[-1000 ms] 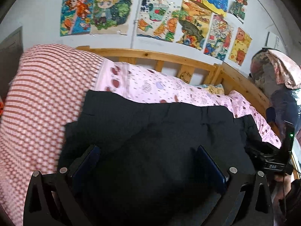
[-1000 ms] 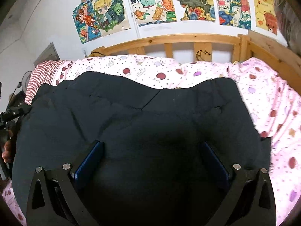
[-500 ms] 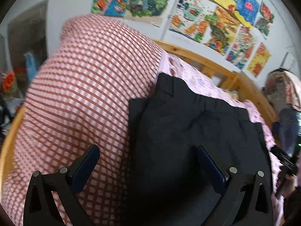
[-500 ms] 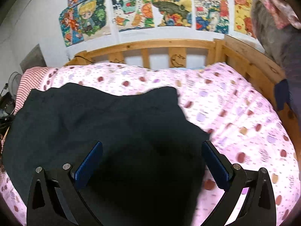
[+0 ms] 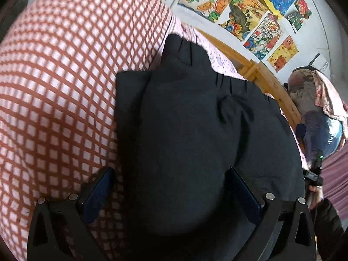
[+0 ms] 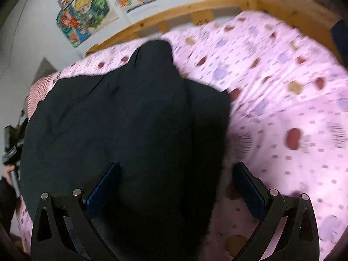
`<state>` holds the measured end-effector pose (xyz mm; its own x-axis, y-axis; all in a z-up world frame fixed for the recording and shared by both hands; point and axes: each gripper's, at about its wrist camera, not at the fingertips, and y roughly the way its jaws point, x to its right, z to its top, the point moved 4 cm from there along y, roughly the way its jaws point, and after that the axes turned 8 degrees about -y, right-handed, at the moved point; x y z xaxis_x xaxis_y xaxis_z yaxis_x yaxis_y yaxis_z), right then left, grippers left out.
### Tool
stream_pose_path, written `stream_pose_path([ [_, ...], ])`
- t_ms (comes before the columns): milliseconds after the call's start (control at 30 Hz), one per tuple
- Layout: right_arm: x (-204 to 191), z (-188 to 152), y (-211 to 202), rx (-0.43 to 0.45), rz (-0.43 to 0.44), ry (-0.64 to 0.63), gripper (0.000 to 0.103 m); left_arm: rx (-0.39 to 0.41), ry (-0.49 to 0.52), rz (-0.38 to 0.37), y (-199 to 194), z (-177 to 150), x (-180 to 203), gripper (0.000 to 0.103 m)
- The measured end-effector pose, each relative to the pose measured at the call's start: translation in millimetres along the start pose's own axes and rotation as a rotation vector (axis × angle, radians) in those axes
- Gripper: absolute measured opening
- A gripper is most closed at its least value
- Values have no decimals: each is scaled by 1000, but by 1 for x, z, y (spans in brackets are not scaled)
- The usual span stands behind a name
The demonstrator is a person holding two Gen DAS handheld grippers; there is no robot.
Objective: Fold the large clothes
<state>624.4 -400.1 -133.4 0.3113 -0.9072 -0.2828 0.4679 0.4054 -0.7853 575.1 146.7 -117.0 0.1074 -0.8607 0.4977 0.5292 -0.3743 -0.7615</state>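
Left gripper point(image 5: 171, 187): our jaws stand wide apart and grip nothing; dark cloth fills most of the gap between them, and we cannot tell whether they touch it.
Right gripper point(image 6: 176, 184): our jaws are spread just as wide, with nothing clamped; the cloth runs up between them, closer to the left jaw.
Black garment point(image 5: 195, 119): it lies on the bed, straight ahead of both pairs of jaws. In the left wrist view it shows a gathered band at its far edge. In the right wrist view point(image 6: 121, 117) it narrows to a tip far ahead of the jaws and spreads wide to their left.
Checked cover point(image 5: 65, 76): red and white, bulging up to the left of our left jaws, with the garment's edge lying against it; the left jaw hangs over it.
Spotted pink sheet point(image 6: 282, 100): it lies to the right of and beyond our right jaws, blurred; the right jaw hangs over it.
Wooden bed rail point(image 6: 184, 8): it runs past the sheet, far ahead of the jaws.
Drawings on the wall point(image 5: 256, 15): colourful sheets hang above the rail.
Our hand point(image 6: 9, 170): seen at the far left edge of the right wrist view, on the other gripper's handle.
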Motion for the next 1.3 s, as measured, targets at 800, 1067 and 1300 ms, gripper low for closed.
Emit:
stream_pose_path([
  [800, -28, -8, 36, -37, 159, 16, 102, -90, 11, -143, 13, -20, 11, 101],
  [1067, -60, -1, 21, -8, 100, -43, 64, -40, 19, -136, -10, -22, 19, 67],
  [1300, -97, 11, -8, 36, -19, -72, 34, 25, 29, -104, -40, -27, 36, 42],
])
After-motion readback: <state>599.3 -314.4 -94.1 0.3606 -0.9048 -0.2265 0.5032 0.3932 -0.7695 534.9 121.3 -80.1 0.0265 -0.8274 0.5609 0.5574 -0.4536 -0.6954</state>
